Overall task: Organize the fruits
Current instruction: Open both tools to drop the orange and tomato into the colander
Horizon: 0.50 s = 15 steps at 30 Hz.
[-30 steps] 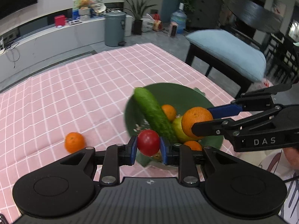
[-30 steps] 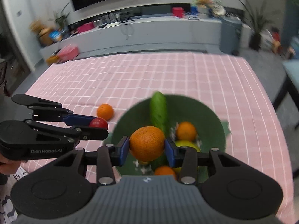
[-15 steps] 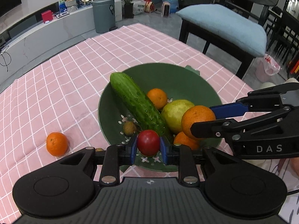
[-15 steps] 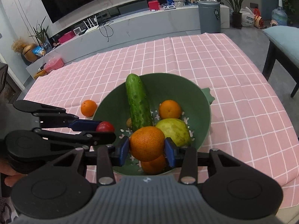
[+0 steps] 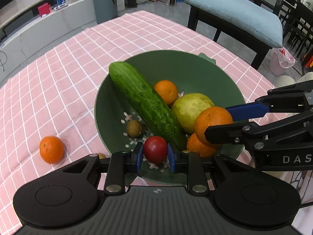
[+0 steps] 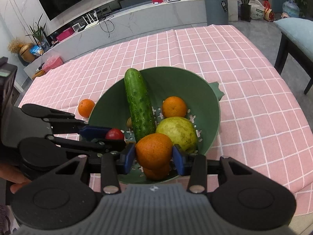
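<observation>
Left gripper (image 5: 155,154) pinches the red tomato (image 5: 155,149) over the near rim of the green bowl (image 5: 195,72). Right gripper (image 6: 153,156) clamps a big orange (image 6: 153,151) above the bowl's near side, beside the cucumber (image 6: 138,105); one small orange (image 5: 51,149) sits on the cloth left of the bowl.

Both claws lower over green bowl (image 5: 215,74), tomato (image 5: 155,149), orange (image 6: 153,151) nearer fruit

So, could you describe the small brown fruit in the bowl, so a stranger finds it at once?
Start from the green bowl on the pink checked cloth. On its perforated floor, left of the long cucumber, lies the small brown fruit. It is dull tan and the smallest thing in the bowl, unlike the oranges and the red tomato.
</observation>
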Each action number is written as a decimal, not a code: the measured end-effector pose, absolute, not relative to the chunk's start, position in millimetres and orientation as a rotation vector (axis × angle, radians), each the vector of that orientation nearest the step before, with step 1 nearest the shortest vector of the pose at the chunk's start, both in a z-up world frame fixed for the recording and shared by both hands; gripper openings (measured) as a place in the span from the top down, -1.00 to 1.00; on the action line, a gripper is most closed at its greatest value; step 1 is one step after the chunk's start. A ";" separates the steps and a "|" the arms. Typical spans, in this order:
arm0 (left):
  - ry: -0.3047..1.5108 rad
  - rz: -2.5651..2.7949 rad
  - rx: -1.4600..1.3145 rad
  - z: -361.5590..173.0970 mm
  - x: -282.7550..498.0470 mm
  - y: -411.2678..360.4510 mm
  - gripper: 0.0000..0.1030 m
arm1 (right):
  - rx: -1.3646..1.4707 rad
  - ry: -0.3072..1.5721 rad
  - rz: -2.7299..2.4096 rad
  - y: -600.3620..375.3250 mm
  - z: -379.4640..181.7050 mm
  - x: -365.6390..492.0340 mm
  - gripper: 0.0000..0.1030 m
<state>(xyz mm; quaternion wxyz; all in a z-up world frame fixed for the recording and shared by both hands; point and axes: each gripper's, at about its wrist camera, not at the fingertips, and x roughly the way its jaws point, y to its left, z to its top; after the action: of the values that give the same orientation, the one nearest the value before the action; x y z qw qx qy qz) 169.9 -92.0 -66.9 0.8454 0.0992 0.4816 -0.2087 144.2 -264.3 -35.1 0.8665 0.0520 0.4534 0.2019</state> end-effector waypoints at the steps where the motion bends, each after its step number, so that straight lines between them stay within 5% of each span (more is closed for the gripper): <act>1: 1.017 -0.443 0.210 -66.9 170.5 -92.3 0.43 | 0.113 0.950 0.423 -264.7 -34.9 144.3 0.23; 5: 1.018 -0.450 0.208 -66.9 171.4 -92.3 0.41 | 0.116 0.947 0.418 -265.0 -34.7 144.2 0.23; 12: 0.993 -0.453 0.184 -60.9 166.4 -85.1 0.10 | 0.114 0.932 0.395 -266.2 -32.2 141.2 0.21; 15: 0.971 -0.452 0.184 -53.7 161.9 -81.5 0.08 | 0.115 0.914 0.390 -267.1 -29.4 139.1 0.01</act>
<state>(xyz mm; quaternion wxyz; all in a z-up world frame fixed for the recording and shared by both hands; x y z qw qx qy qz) 161.9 -81.5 -53.7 0.8561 0.0874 0.4619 -0.2150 139.1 -267.1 -29.4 0.8775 0.0551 0.4382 0.1869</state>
